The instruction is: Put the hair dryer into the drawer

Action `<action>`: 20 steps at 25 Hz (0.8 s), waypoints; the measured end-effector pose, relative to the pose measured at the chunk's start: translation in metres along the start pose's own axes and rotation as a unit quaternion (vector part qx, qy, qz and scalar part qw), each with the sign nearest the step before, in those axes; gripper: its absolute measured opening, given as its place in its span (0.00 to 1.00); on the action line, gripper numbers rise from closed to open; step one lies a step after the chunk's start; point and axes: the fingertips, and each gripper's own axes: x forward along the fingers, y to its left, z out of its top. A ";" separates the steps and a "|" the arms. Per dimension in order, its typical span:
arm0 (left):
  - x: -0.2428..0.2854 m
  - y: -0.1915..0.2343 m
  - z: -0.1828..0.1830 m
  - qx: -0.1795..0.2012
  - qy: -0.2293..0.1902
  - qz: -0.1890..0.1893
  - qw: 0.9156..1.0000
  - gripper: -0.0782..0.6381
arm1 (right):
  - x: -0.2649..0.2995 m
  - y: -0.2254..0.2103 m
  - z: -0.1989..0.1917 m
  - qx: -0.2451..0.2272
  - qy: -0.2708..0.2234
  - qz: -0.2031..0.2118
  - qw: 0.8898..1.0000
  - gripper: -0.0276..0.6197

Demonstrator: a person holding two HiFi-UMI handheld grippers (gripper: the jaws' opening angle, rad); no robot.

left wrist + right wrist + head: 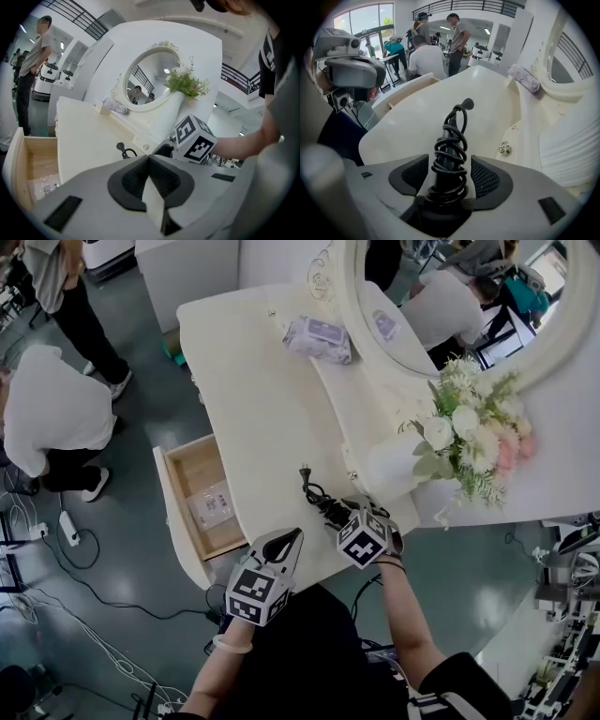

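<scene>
You were at the pick-up step: the black hair dryer with its cord coiled round the handle (pixel 449 154) lay on the cream-white table (pixel 253 390), not yet in the open wooden drawer (pixel 202 470), which stood out from the table's edge well apart from it. Your right claw (pixel 450 173) stood wide, straddling the coiled handle without its pads pressing it. Your left claw (pixel 149 159) was closed on nothing, nearer the drawer. I judge the next move called for closing on the handle, lifting, then carrying it across to the drawer. The dryer's long axis lay flat, running away from your right claw, its plug end nearer the drawer.
</scene>
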 end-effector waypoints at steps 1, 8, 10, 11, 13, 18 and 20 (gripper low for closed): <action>0.000 0.001 0.000 -0.001 -0.001 0.002 1.000 0.10 | 0.002 0.000 -0.002 -0.005 0.011 0.003 1.000 0.47; 0.000 0.009 0.000 -0.009 -0.002 0.012 1.000 0.10 | 0.013 0.006 -0.011 -0.027 0.080 0.022 0.996 0.47; 0.000 0.010 0.000 -0.011 -0.003 0.014 1.000 0.10 | 0.017 0.004 -0.014 -0.030 0.101 0.014 0.994 0.47; -0.001 0.011 0.000 -0.012 -0.003 0.016 1.000 0.10 | 0.019 0.003 -0.016 -0.028 0.111 0.014 0.993 0.47; -0.002 0.013 -0.001 -0.013 -0.003 0.017 1.000 0.10 | 0.022 0.003 -0.018 -0.016 0.129 0.025 0.991 0.47; -0.007 0.010 -0.002 -0.013 -0.008 0.017 1.000 0.10 | 0.024 0.007 -0.020 0.009 0.160 0.068 0.985 0.46; -0.011 0.011 -0.003 -0.013 -0.008 0.019 1.000 0.10 | 0.024 0.010 -0.019 0.004 0.162 0.080 0.984 0.43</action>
